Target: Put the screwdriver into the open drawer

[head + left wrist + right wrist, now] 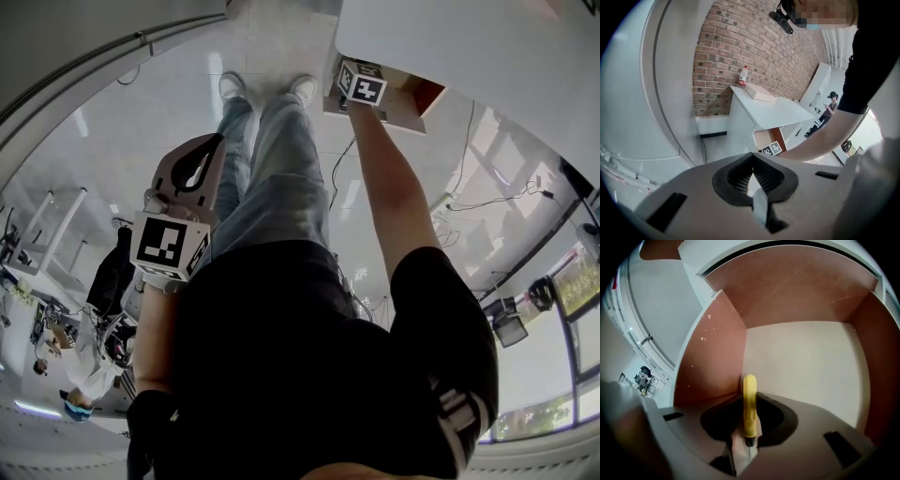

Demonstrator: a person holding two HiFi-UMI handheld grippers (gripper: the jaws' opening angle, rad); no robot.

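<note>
My right gripper point(748, 433) is shut on a screwdriver point(749, 404) with a yellow handle. The handle points forward into the open drawer point(712, 352), which has red-brown walls and a pale floor point(806, 366). The screwdriver hangs above that floor, near the drawer's left wall. The head view shows the right gripper point(362, 84) at the drawer point(411, 105) under the white desk. My left gripper point(192, 171) hangs by the person's left side, away from the drawer. In its own view the left gripper point(752, 169) has its ribbed pads meeting at the tips with nothing between them.
The white desk point(774, 111) stands against a brick wall point(722, 56), with a bottle point(742, 76) and a flat box point(761, 93) on top. Its open drawer point(765, 139) faces the person. Cables point(487, 202) run over the floor. Another person point(829, 105) stands far back.
</note>
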